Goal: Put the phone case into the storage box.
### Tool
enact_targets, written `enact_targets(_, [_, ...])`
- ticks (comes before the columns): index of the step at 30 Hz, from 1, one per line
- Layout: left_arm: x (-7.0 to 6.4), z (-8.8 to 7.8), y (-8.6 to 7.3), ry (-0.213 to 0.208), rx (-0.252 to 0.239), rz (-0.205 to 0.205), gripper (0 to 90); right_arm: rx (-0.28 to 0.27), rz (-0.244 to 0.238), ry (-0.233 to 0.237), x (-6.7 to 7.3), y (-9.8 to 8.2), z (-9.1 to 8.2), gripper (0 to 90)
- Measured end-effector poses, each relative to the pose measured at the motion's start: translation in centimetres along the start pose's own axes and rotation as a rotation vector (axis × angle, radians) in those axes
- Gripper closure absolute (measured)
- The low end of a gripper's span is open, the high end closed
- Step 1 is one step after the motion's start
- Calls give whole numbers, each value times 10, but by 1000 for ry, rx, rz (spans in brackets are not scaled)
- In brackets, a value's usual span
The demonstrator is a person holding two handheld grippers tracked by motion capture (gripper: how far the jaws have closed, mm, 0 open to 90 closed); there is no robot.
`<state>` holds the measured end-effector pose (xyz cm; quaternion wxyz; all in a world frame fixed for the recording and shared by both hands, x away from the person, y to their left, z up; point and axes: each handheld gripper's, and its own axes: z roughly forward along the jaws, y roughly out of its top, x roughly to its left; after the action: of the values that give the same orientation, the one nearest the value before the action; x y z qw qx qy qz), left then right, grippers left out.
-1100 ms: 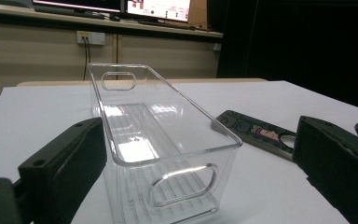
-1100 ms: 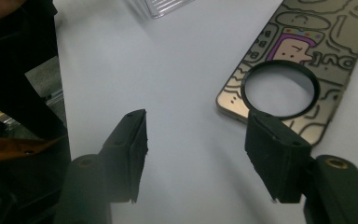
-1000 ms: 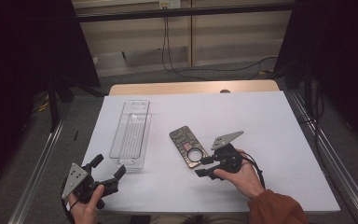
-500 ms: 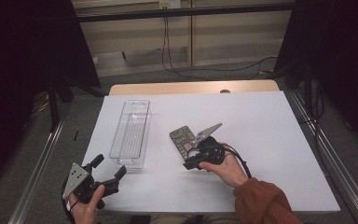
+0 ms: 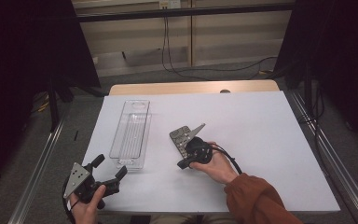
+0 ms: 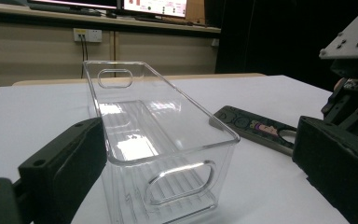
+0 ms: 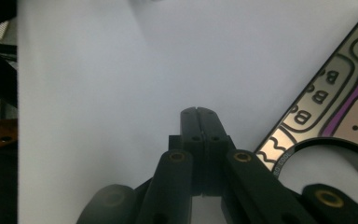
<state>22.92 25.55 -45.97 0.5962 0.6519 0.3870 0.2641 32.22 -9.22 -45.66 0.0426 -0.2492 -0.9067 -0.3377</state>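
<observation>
Right gripper [image 7: 199,110] with jaws just closed together on nothing, flat grey patterned plate [image 7: 335,112] just beside its tips, left gripper [image 5: 108,169] spread wide near clear tray [image 5: 131,135], plate beyond tray

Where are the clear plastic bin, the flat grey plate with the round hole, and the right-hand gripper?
clear plastic bin [image 6: 168,154], left gripper view, near end wall.
flat grey plate [image 5: 181,136], high view, its upper part.
right gripper [image 7: 199,114], right gripper view, tips of its closed jaws.

Your left gripper [image 6: 205,186] has its jaws spread wide around the near end of the clear plastic bin [image 6: 161,140] on the white tabletop [image 6: 32,116]; a flat grey stencil plate [image 6: 256,128] lies just right of it.
</observation>
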Motion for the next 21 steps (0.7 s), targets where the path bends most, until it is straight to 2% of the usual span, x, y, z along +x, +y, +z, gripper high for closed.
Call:
enact_targets(4, [0,0,0,-3,4,7,31,30,-7,-10,-1,-1,7,900])
enact_targets(9, [0,0,0,0,1,1,31,35,8,-13,-2,-2,14,900])
enact_targets(10, [1,0,0,-2,3,5,31,43,-5,-12,-3,-2,15,900])
enact_targets(16, [0,0,0,-1,3,6,31,43,-6,-17,-5,-2,14,900])
enact_targets(21, [1,0,0,-1,-1,0,31,51,15,-27,-7,-4,11,900])
